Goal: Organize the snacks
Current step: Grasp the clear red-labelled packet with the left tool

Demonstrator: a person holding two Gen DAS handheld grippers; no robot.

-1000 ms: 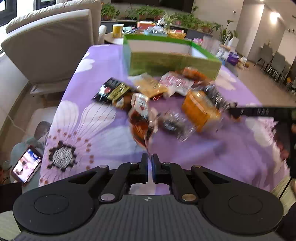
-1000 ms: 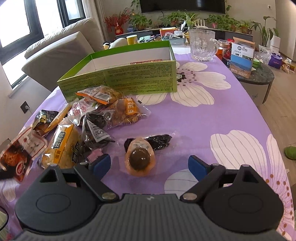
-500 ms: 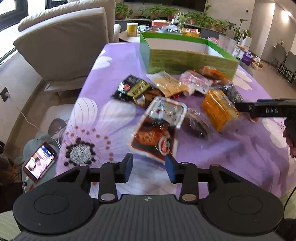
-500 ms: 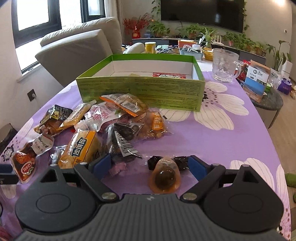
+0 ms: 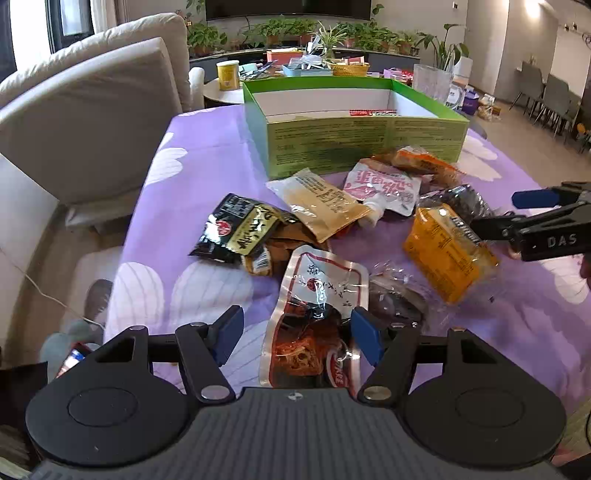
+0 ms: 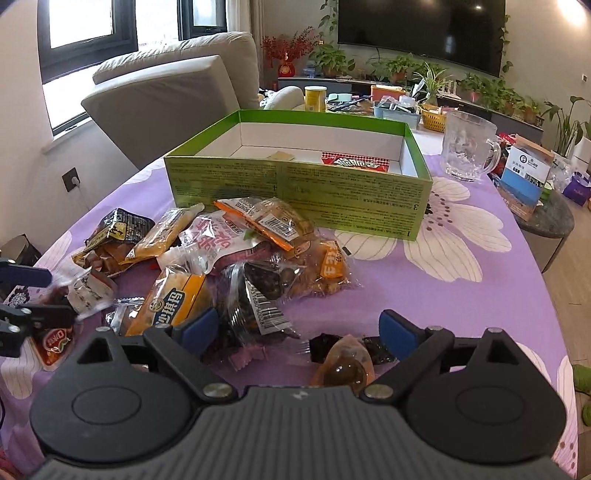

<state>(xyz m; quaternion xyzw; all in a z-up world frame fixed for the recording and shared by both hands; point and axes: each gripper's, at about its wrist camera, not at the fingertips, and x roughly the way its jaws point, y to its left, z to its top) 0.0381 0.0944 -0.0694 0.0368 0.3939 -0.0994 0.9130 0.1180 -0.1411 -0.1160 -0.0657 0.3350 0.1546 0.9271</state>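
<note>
Two hand-held grippers hang over the worktop [image 5: 192, 155]: the left hand-held gripper [image 5: 295, 334], jaws opening, straddles the red pouch [image 5: 317, 314] whose long axis runs away toward the green box [image 5: 354, 147], while the right hand-held gripper [image 6: 295, 330] stands apart, empty.

Sofa [image 6: 166, 92], glass mug [image 6: 469, 146], perhaps television [image 6: 421, 33]
</note>
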